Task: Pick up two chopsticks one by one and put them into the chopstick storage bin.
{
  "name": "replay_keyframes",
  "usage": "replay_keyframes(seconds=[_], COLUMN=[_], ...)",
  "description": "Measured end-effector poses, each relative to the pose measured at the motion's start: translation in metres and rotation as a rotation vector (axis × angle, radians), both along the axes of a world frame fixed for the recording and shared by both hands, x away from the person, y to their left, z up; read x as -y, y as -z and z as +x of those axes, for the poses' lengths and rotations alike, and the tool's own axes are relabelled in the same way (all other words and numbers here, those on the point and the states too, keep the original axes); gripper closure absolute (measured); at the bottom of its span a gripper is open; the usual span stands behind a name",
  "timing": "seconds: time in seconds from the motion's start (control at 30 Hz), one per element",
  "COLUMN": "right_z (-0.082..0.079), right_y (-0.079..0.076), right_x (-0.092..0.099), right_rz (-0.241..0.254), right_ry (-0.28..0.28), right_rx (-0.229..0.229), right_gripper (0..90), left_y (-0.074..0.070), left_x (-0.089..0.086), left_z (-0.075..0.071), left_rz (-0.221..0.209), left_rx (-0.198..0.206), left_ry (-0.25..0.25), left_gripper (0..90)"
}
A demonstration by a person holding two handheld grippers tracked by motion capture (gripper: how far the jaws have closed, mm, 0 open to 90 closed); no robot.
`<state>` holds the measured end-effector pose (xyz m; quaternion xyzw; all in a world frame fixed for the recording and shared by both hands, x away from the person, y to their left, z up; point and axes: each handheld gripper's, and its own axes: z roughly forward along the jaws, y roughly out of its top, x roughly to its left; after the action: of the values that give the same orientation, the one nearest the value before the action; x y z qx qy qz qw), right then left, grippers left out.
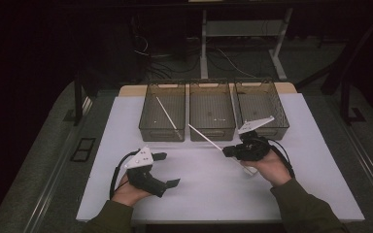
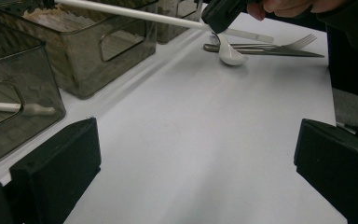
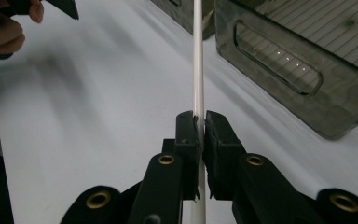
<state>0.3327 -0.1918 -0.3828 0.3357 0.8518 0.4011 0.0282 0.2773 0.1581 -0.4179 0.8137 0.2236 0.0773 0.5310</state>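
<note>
One chopstick (image 1: 166, 113) sits in the left bin (image 1: 162, 119); right gripper (image 1: 226, 151) pinches another chopstick (image 1: 204, 136). Spoon (image 2: 231, 55), fork (image 2: 286, 45) wait; left gripper (image 1: 170, 170) spread, idle.

Three grey bins (image 1: 211, 116); spoon (image 2: 230, 54), fork (image 2: 279, 45), table (image 1: 213, 189).

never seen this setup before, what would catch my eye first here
The right gripper, right of centre on the white table, is shut on a long white stick that slants up toward three smoky clear bins lined along the table's far edge. A similar white stick already lies in the left bin. The left gripper rests open at the near left, and a white spoon, fork and knife lie under the right hand.
</note>
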Motion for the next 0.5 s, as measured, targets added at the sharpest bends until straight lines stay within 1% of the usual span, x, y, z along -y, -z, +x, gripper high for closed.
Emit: replay_keyframes(seconds=[0.23,0.5], right_z=[0.006,0.016], right_y=[-0.008,-0.020], right_x=[-0.002,-0.013], right_rz=[0.020,0.052], right_ry=[0.008,0.012], right_rx=[0.007,0.021], right_gripper=[84.1,84.1], left_y=[0.000,-0.001], left_x=[0.001,0.001], left_z=[0.000,-0.001], left_rz=[0.005,0.001], left_rx=[0.003,0.005], left_ry=[0.003,0.001], left_gripper=[0.0,0.0])
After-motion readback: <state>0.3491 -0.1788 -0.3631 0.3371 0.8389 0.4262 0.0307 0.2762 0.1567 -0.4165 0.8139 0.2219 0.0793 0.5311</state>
